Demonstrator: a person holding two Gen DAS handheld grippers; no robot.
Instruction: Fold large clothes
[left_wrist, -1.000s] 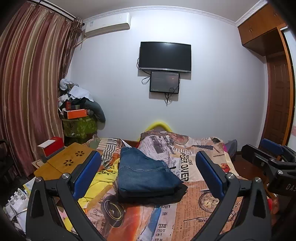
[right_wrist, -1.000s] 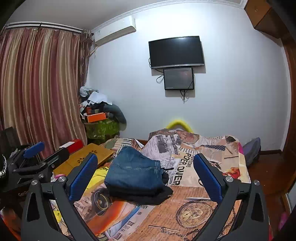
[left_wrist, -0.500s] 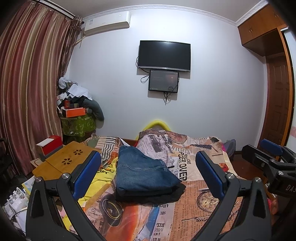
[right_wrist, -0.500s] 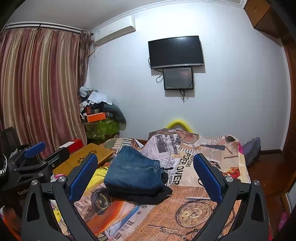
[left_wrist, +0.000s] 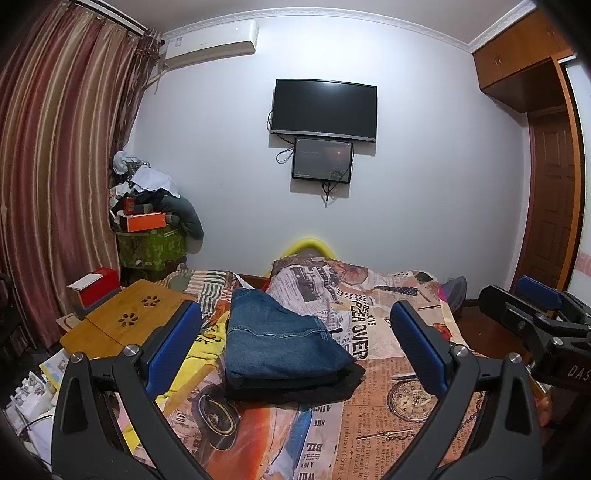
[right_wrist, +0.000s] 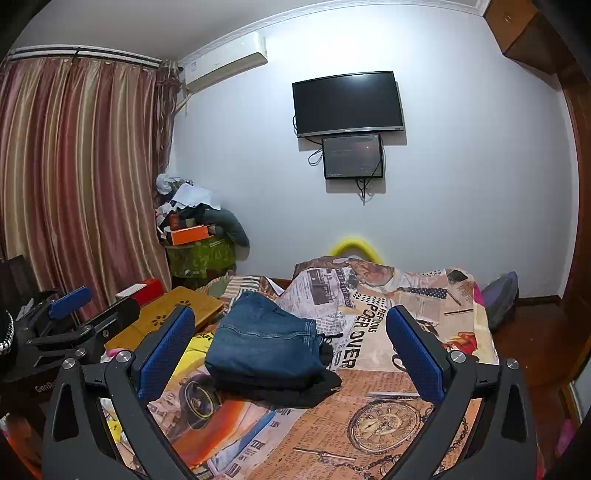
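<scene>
The jeans (left_wrist: 280, 339) lie folded on the bed (left_wrist: 388, 373), on top of a dark cloth (left_wrist: 295, 391). They sit well ahead of both grippers, out past the fingertips, and nothing touches them.

The left gripper (left_wrist: 295, 343) is held low over the near end of the bed. Its two blue fingers (left_wrist: 173, 347) are spread wide and hold nothing. Seen from the left wrist, the jeans show up in the gap between the fingers, a bit nearer the left one.

The right gripper (right_wrist: 291, 347) is also spread wide and empty. From the right wrist, the jeans (right_wrist: 266, 347) sit to the left side of the gap, close to the left finger (right_wrist: 166, 350). So the jeans lie more in front of the left gripper, and that one looks like the nearer of the two.

The long side of the jeans seems to run away from the grippers, toward the far wall and a little to the left. The thick folded edge faces the grippers.

The pile already looks folded and neat. To reach it, both grippers would have to go forward and down, with the right one also going left.
</scene>
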